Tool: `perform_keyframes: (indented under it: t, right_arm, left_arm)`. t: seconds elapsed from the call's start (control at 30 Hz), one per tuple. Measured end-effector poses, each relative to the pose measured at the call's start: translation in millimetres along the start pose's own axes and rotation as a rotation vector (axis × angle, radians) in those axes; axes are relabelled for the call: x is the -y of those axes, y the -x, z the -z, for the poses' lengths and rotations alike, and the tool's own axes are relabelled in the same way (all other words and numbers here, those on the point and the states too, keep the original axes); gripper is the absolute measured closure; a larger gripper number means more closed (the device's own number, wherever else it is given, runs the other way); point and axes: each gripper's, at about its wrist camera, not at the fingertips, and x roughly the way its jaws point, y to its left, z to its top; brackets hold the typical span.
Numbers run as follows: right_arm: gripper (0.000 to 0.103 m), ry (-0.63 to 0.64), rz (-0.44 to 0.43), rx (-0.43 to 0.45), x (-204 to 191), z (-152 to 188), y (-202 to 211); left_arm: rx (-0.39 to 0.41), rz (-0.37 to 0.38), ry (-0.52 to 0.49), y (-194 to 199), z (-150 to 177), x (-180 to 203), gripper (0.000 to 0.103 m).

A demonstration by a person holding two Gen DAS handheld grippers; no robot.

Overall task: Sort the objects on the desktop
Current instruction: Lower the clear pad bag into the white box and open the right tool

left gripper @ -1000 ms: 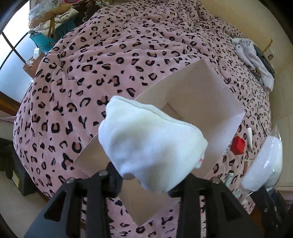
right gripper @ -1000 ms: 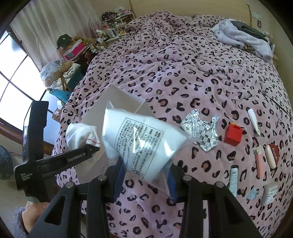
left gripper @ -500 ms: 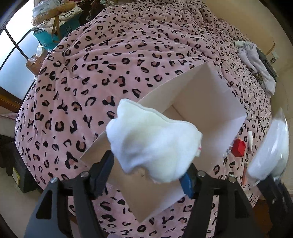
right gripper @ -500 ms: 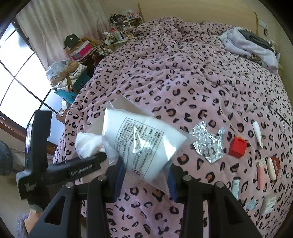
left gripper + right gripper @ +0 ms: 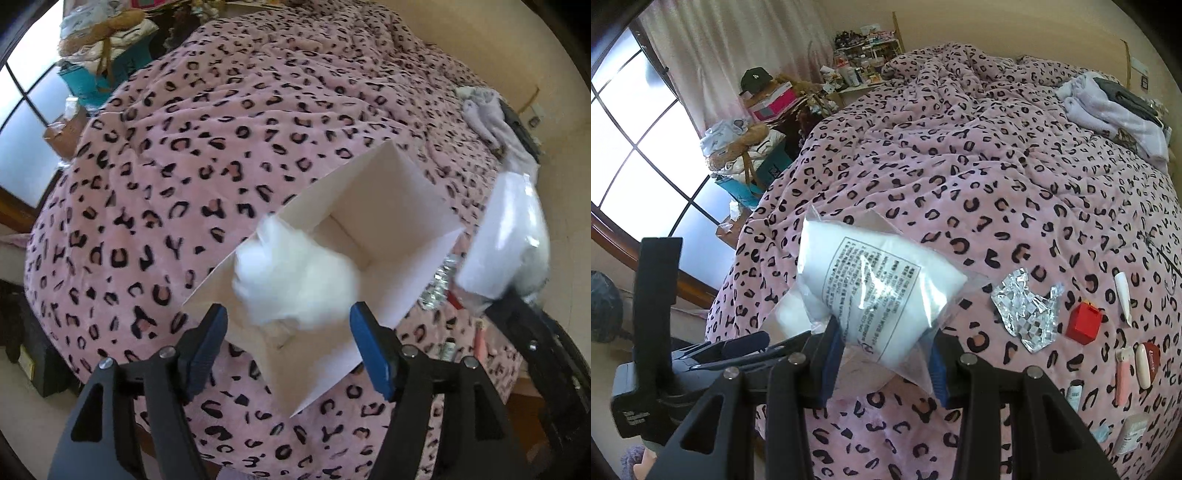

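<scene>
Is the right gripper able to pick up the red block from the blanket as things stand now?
Probably not yet: the right gripper is shut on the white packet. Otherwise, nothing covers the red block.

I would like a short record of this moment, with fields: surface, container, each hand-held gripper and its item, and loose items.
surface: pink leopard-print blanket on a bed
container: open white box lying on the blanket
left hand-held gripper: jaws opening; blurred white soft item beyond its tips, over the box opening, not pressed by the pads
right hand-held gripper: shut on white packet in clear printed bag
loose items: crumpled foil, red block, small tubes and cases
</scene>
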Motion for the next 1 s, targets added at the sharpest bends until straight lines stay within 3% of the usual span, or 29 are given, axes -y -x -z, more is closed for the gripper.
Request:
perform_keyframes:
  t: [0.1,0.17,0.63,1.0]
  right_arm:
    - [0.062,0.000,-0.001,0.000,0.3,-1.1,0.4]
    - [0.062,0.005,-0.008,-0.003,-0.4,-2.7,-0.3]
    - [0.062,0.126,-0.112,-0.086,-42.8,-13.4,-47.2]
    - [0.062,0.136,-0.062,-0.180,-41.9,-5.3,-74.9]
  left_arm:
    - [0.022,0.000,-0.009,7.5,-2.3,3.5,0.031]
    - [0.033,-0.013,-0.005,10.7,-2.7,2.5,0.024]
    - [0.001,-0.075,0.049,2.0,16.6,-23.6,0.024]
    - [-0.012,-0.098,0.075,-4.5,18.9,-36.6,0.024]
